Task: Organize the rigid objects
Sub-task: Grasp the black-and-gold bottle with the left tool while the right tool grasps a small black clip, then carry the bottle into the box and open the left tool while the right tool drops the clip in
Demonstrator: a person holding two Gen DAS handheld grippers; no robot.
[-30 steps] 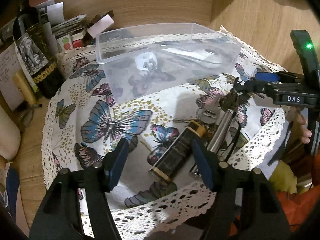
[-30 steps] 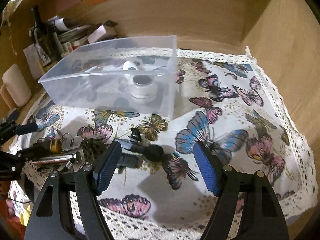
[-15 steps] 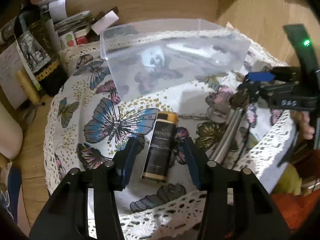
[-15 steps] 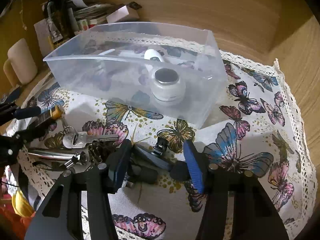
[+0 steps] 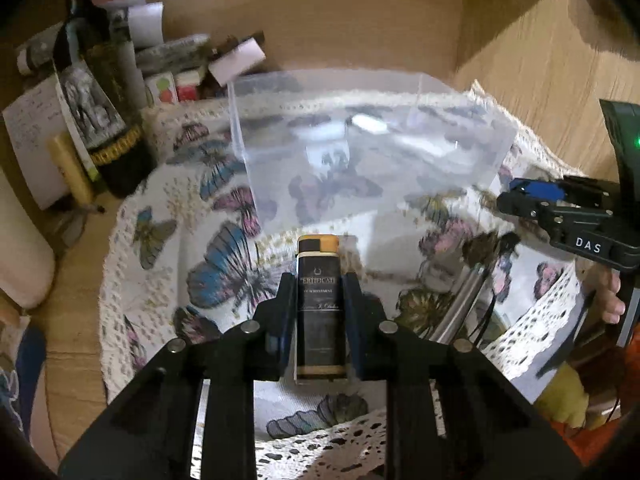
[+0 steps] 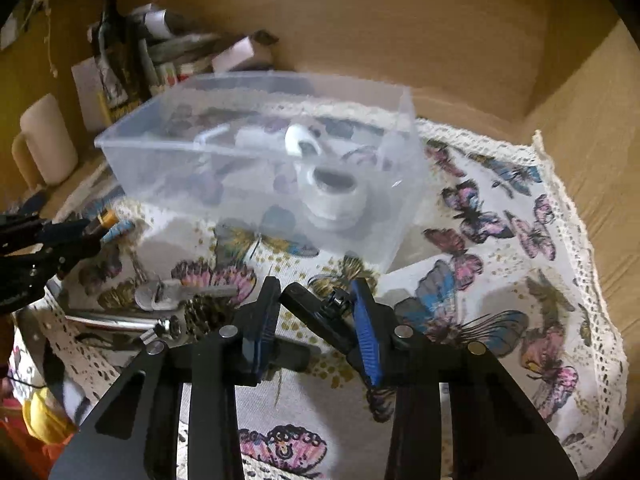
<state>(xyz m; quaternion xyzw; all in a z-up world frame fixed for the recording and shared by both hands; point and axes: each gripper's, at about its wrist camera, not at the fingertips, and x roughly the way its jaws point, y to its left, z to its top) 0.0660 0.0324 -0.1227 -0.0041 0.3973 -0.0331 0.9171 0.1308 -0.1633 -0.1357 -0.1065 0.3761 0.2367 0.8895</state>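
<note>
My left gripper is shut on a black lighter with a gold top and holds it over the butterfly cloth, in front of the clear plastic bin. My right gripper is shut on a black clamp-like mount with a screw knob, near the bin's front wall. The bin holds a white round jar and a white plug. The left gripper with the lighter also shows at the left edge of the right wrist view.
Keys, a pine cone and a metal tube lie on the cloth left of my right gripper. A dark bottle, papers and small boxes crowd the back left corner. Wooden walls stand behind and to the right.
My left gripper closed on the lighter, turned it upright in view and lifted it. My right gripper closed on the black mount and moved toward the bin.
</note>
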